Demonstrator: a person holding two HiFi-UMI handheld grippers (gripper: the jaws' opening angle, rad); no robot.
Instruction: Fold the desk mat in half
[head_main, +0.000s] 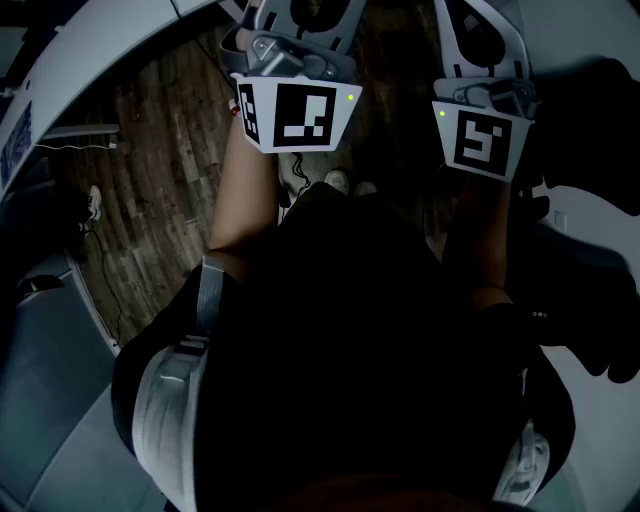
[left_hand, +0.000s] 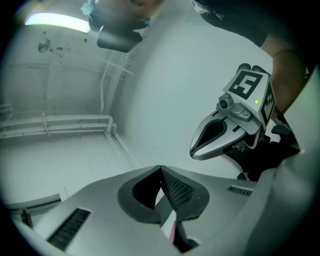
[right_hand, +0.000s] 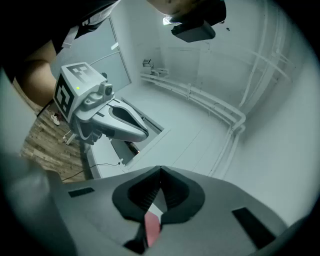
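The left gripper (left_hand: 161, 172) has its jaws pressed together, the ribbed pads meeting at the tip with nothing between them. The right gripper (right_hand: 160, 172) is the same: jaws closed pad to pad, empty.

In the head view both grippers are at the top of the frame, side by side and a little apart, with their jaws running off the upper edge. The left marker cube (head_main: 295, 115) sits upper centre-left and the right marker cube (head_main: 483, 135) upper right. A bare forearm (head_main: 245, 190) comes down from the left one. The person's dark clothing (head_main: 360, 350) fills the middle and bottom of the frame. A wooden floor (head_main: 150, 150) shows at upper left and a pale shoe (head_main: 525, 465) at lower right.

Each gripper view catches the other gripper against pale walls, with pipes (left_hand: 55, 122) along the wall at mid left and a lamp (left_hand: 55, 20) at upper left.

The desk mat cannot be made out in any view, so neither its place nor its long axis can be told. A dark shape (head_main: 600, 120) at the right edge of the head view is too dim to identify
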